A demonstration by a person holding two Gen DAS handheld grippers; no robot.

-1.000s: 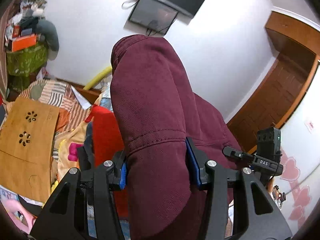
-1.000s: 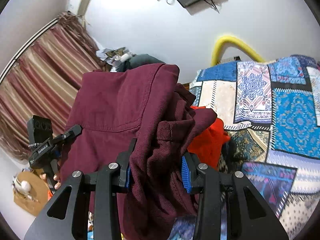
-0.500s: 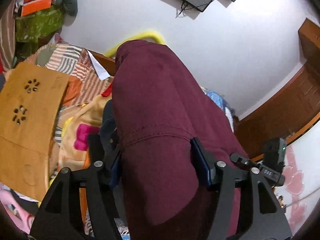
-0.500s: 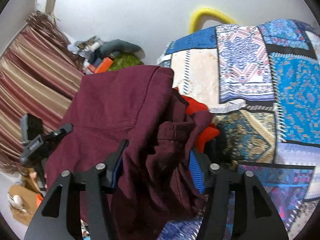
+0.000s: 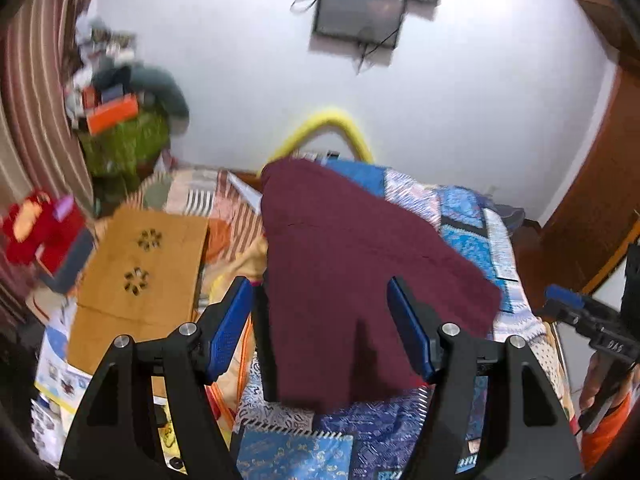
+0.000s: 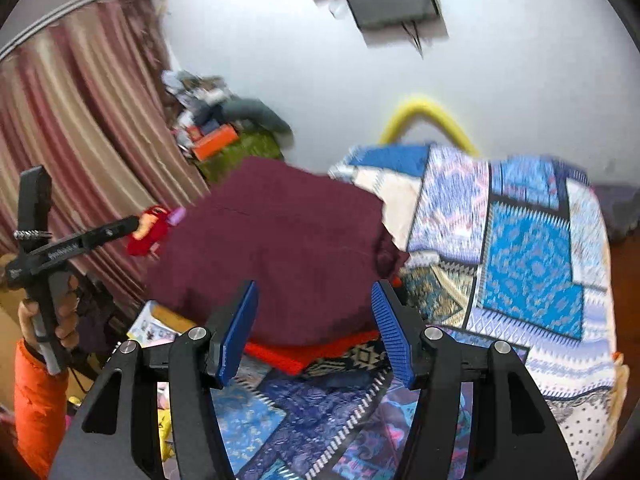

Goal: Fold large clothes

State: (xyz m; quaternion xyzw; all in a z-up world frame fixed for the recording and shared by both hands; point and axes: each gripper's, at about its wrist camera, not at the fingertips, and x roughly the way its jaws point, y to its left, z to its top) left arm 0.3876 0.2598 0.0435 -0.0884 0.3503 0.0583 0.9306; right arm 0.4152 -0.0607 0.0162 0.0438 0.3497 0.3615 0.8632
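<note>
Left wrist view: left tool [image 5: 320, 332] gaping, jaws just opened, gripping nothing; likewise right tool [image 6: 314, 330]. Beyond, maroon garment [image 5: 360, 264] dropped folded on the bed [image 6: 532, 264], atop a red garment [image 6: 312, 350]. Next, probably: smoothing or fetching another piece

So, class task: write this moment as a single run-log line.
stage: fold laid down | maroon garment: resting on pile on patchwork bedspread | left gripper: open, just released | right gripper: open, just released

Red garment [image 6: 320, 350] mostly hidden beneath maroon garment [image 6: 280, 256].
</note>
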